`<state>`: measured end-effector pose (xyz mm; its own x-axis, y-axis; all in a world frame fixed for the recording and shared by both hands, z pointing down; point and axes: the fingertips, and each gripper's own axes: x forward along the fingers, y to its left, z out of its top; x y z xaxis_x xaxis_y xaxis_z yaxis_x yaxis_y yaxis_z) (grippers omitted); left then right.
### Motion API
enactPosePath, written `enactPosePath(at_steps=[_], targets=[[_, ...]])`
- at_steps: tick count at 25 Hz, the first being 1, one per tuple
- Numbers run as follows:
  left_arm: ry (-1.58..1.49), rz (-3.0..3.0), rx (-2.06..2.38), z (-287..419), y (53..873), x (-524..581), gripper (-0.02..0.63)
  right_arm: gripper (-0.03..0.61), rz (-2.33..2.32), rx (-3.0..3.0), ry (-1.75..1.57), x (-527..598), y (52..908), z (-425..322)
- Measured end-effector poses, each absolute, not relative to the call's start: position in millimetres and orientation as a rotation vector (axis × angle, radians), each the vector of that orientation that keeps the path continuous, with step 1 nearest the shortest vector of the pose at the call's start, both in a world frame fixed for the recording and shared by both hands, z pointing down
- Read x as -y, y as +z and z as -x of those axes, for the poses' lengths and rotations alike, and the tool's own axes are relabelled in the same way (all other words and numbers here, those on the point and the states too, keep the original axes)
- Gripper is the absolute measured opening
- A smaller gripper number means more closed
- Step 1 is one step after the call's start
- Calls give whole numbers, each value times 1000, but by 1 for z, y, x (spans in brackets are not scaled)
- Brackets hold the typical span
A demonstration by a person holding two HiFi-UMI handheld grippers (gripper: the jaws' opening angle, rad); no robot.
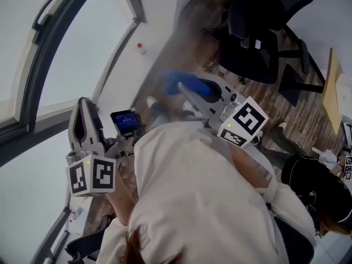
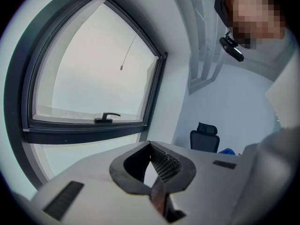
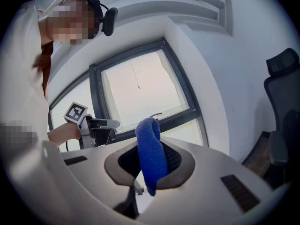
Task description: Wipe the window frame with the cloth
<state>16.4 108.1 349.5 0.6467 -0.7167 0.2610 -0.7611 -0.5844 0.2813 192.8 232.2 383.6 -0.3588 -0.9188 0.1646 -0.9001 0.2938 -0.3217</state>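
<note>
The dark window frame (image 1: 48, 45) runs along the left of the head view, its handle (image 2: 107, 118) on the lower rail. A folded blue cloth (image 3: 150, 153) stands between the jaws of my right gripper (image 3: 151, 150), which is shut on it and held in the air over the floor, away from the window. The cloth (image 1: 184, 83) shows blurred in the head view. My left gripper (image 1: 83, 104) is nearer the window, below the frame, its jaws closed with nothing in them (image 2: 150, 146).
A black office chair (image 1: 258, 32) stands on the wooden floor at the far right. A small device with a blue screen (image 1: 125, 121) sits beside my left gripper. A desk edge (image 1: 333, 89) shows at the right. White wall surrounds the window.
</note>
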Motion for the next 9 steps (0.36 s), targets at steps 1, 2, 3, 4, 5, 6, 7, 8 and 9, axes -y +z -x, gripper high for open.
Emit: enactPosePath(at_steps=[1, 2, 3, 4, 5, 6, 7, 8, 9], targets=[[164, -2503, 1175, -21, 348, -117, 5, 43, 1754, -2485, -557, -242, 382, -198], [160, -2505, 1178, -26, 346, -126, 5, 43, 1757, -2487, -552, -252, 382, -203], [156, -2508, 1179, -31, 345, -135, 5, 43, 1758, -2491, -547, -262, 381, -208], [153, -2510, 1179, -37, 344, -144, 5, 43, 1759, -2498, -544, -272, 381, -213], [150, -2510, 1179, -43, 345, -154, 5, 43, 1759, -2506, -542, -281, 382, -218], [147, -2509, 1178, -49, 346, -163, 5, 43, 1759, -2512, -541, -290, 383, -223], [145, -2505, 1177, -55, 348, -172, 5, 43, 1758, -2517, -540, -299, 385, -228], [144, -2502, 1175, -62, 351, -182, 6, 43, 1758, -2520, -541, -308, 387, -234], [143, -2498, 1174, -68, 353, -191, 5, 43, 1757, -2522, -541, -316, 389, -239]])
